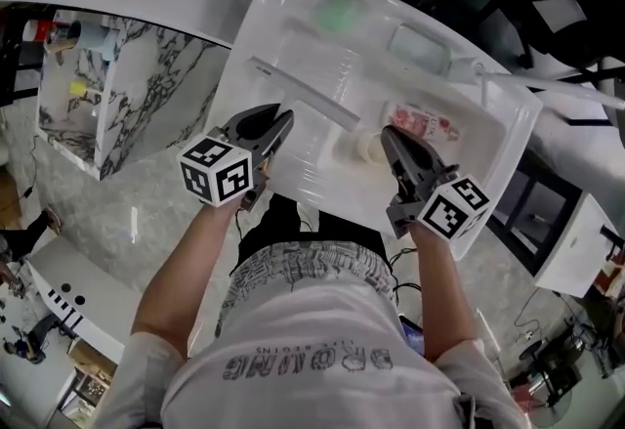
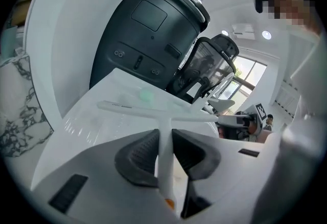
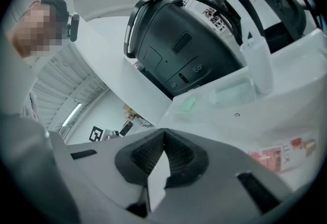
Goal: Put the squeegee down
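Note:
The squeegee [image 1: 311,97] is white and T-shaped, and its long blade lies across the white tray-like table [image 1: 488,139]. My left gripper [image 1: 281,122] is shut on the handle. In the left gripper view the handle [image 2: 164,151] runs straight between the two dark pads, with the blade [image 2: 148,110] crosswise just beyond them. My right gripper [image 1: 393,137] hovers over the table to the right of the squeegee, beside a small white round object [image 1: 365,146]. Its jaws [image 3: 163,135] meet at the tips with nothing between them.
A green sponge [image 1: 342,12] and a pale translucent box [image 1: 420,48] sit at the table's far side. A pink packet [image 1: 422,121] lies near my right gripper. A big dark machine [image 2: 148,29] stands behind the table, and a marble-patterned cabinet [image 1: 127,85] is at the left.

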{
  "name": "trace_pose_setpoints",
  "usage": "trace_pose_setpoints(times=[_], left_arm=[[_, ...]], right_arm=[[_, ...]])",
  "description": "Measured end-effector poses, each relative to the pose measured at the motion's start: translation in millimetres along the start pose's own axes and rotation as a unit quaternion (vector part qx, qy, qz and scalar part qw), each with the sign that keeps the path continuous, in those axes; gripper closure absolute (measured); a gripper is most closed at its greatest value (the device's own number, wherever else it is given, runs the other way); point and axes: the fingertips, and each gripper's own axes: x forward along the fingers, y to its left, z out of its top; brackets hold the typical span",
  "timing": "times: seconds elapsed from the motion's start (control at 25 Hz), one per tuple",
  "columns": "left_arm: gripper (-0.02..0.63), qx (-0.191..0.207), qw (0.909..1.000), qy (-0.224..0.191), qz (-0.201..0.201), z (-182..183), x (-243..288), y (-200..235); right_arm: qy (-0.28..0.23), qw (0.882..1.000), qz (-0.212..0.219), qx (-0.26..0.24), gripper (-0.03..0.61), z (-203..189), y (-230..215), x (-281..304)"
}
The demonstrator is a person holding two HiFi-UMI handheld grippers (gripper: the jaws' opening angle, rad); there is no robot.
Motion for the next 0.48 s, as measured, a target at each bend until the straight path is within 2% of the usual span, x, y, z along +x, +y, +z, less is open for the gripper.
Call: trace_pose_setpoints(times=[0.48], left_arm=[[0.517,0.012,0.9994,0.034,0.003,-18.9,27.7,8.1]], right_arm=[[0.002,1.000,-0.016,0.021,0.571,-13.9,-22.2,-6.5]])
